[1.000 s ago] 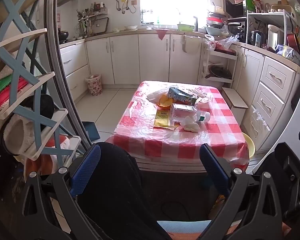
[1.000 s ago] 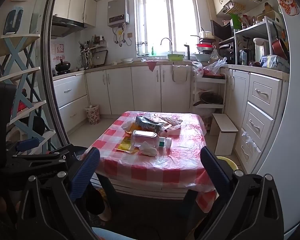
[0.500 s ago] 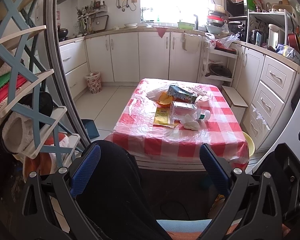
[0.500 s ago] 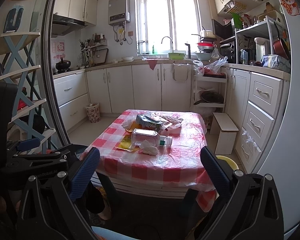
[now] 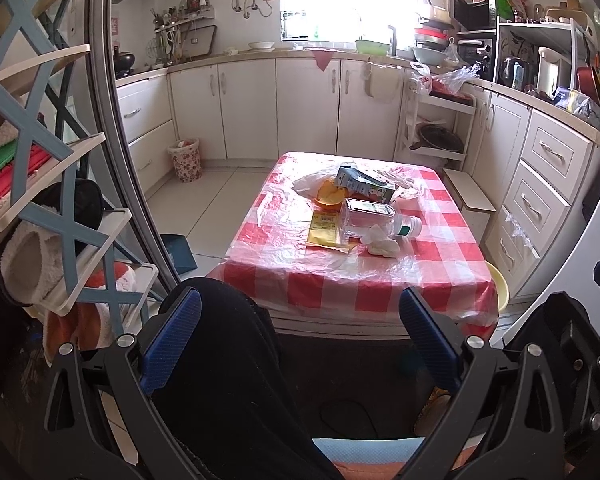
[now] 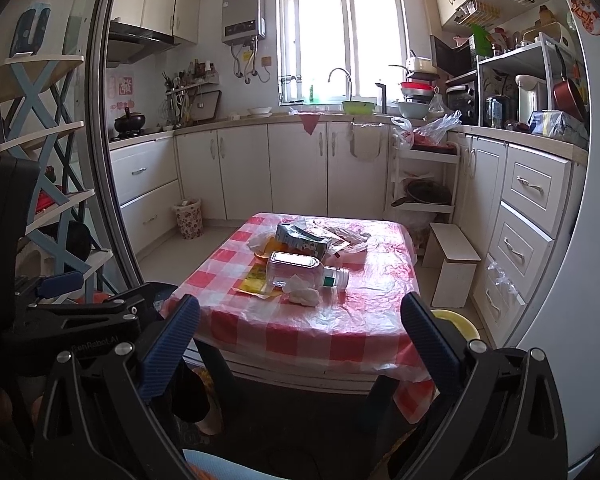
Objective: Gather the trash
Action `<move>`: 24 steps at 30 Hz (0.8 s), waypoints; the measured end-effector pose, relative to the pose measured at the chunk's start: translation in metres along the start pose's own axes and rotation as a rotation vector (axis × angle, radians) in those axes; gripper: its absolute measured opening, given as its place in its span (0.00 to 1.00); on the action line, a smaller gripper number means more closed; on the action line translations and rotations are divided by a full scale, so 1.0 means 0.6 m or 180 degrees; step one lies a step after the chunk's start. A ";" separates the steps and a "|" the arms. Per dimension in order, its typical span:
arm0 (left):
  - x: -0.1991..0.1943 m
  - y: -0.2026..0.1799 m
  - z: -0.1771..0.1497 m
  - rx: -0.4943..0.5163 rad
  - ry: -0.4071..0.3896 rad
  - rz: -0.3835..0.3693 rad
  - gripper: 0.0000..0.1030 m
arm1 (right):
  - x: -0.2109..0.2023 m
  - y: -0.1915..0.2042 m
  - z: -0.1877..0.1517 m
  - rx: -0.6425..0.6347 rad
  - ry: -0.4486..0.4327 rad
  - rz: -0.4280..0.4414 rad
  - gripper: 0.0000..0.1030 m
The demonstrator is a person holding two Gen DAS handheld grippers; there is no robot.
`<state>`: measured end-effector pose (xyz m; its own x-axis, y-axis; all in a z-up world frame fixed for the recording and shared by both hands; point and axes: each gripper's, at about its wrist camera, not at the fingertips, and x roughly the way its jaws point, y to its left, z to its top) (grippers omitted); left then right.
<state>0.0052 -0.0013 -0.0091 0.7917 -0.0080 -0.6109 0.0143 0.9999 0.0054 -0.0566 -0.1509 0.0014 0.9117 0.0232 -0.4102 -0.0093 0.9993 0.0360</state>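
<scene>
Checked plastic-covered table [image 5: 356, 276] (rectangular) bears clear bottle [image 5: 374, 222].

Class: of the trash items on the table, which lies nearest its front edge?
The crumpled tissue, white, in front of the bottle; carton and peel lie farther back.

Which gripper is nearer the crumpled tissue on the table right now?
Neither clearly. Left gripper and right gripper both hang open, short of the table's near edge, with the tissue well ahead of each.
</scene>
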 end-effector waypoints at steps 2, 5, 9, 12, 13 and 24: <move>0.002 0.001 0.000 0.0000 0.0013 -0.0006 0.93 | 0.000 -0.001 -0.002 0.0003 0.0006 -0.0003 0.94; 0.004 0.002 0.000 -0.0001 0.0018 -0.0003 0.93 | 0.005 0.000 0.000 -0.0003 0.0021 -0.0009 0.94; 0.005 0.004 0.001 -0.0019 0.0019 -0.0005 0.93 | 0.006 0.000 -0.001 0.0003 0.0027 -0.0011 0.94; 0.007 0.005 0.002 -0.0011 0.0024 -0.0009 0.93 | 0.007 -0.002 -0.002 -0.0013 0.0039 -0.0015 0.94; 0.008 0.005 0.003 -0.0008 0.0026 -0.0008 0.93 | 0.009 -0.002 0.000 -0.0025 0.0044 -0.0023 0.94; 0.109 0.002 0.053 -0.0039 0.0125 0.0102 0.93 | 0.130 -0.053 0.017 0.0026 0.0226 -0.0140 0.94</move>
<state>0.0764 -0.0014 -0.0239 0.7670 0.0242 -0.6412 -0.0184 0.9997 0.0158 0.0188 -0.1810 -0.0223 0.8798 -0.0185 -0.4751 0.0339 0.9991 0.0239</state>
